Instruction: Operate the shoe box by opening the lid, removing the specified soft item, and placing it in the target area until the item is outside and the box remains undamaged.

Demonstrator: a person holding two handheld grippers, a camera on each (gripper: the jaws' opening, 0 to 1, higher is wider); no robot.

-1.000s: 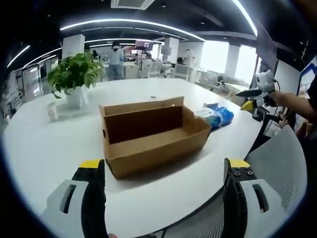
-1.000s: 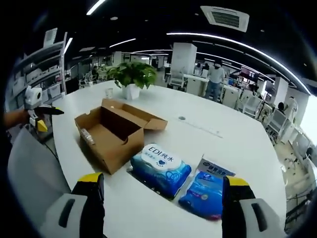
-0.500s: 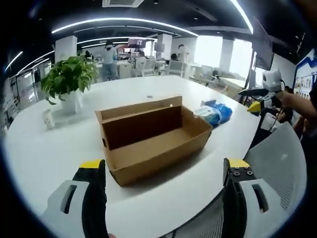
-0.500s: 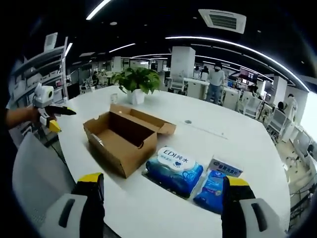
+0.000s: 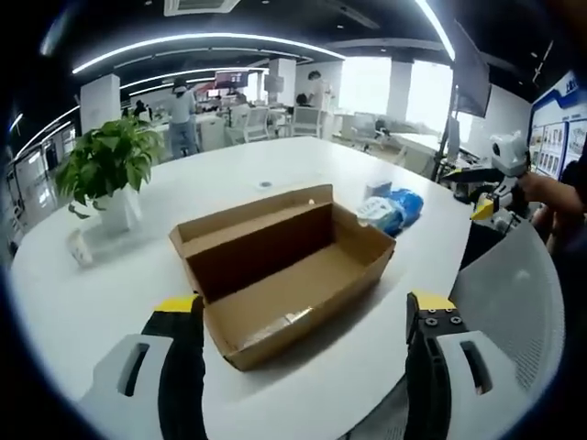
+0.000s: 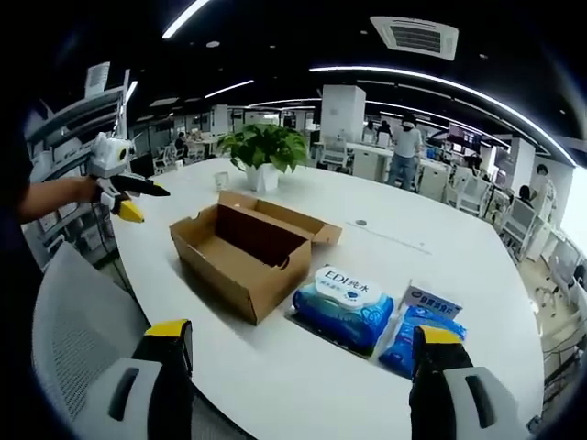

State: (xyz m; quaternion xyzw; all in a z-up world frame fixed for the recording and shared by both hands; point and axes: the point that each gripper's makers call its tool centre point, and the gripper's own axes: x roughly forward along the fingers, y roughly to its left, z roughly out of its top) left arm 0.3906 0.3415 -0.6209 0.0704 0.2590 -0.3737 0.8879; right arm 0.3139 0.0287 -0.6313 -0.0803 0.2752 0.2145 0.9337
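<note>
White tabletop [image 6: 440, 266] before you; cardboard box [image 6: 246, 249] lies open on it, two blue wipes packs [image 6: 344, 307] just beside it, potted plant [image 6: 264, 151] beyond. Your left claw [image 5: 303, 316] and right claw [image 6: 301, 346]: both spread apart, holding nothing.

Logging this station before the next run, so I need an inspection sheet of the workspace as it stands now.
Surface: white table, mostly bare.
Job's things: cardboard shoe box open, lid flap folded back, something small and pale on its floor; blue wipes pack and second blue pack lie on the table beside the box.
Clutter: potted plant; small white cup near it.
Grippers: left gripper open, holding nothing; right gripper open, holding nothing; both above the table edge.
Cables: nothing seen.
Surroundings: grey mesh chair at the table; open office with desks and people behind.
</note>
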